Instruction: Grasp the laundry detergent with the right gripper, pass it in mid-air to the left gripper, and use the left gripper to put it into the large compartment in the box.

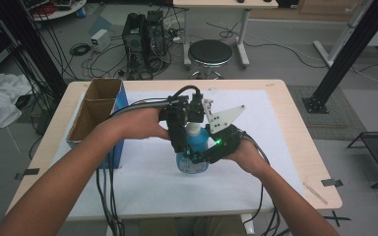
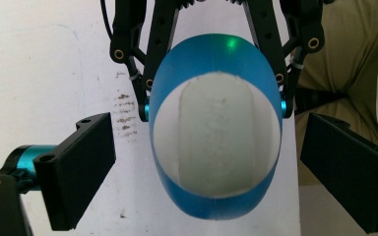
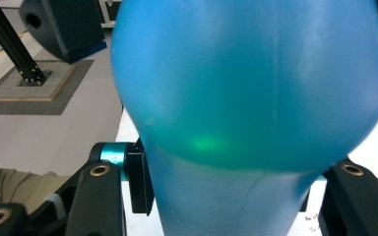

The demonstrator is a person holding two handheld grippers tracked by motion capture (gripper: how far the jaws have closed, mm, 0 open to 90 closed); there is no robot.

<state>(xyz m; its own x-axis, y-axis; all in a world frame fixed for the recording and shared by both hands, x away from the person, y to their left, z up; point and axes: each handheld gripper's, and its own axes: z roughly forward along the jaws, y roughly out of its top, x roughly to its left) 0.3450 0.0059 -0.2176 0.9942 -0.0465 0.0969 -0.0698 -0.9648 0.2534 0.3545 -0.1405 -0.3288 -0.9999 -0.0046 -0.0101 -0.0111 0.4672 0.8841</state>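
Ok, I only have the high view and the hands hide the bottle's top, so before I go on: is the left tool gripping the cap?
Observer: No. In the left gripper view the left tool stands open, with its pads clear of the white cap on both sides.
Operator: And the right tool, does it really hold?
Observer: Yes. The right gripper view shows the right tool shut on the blue bottle, at a narrower part of its body beside the wide bulge.
Operator: Is the left tool lined up?
Observer: Roughly. The cap sits between its two pads, seen end-on, with a gap on each side.
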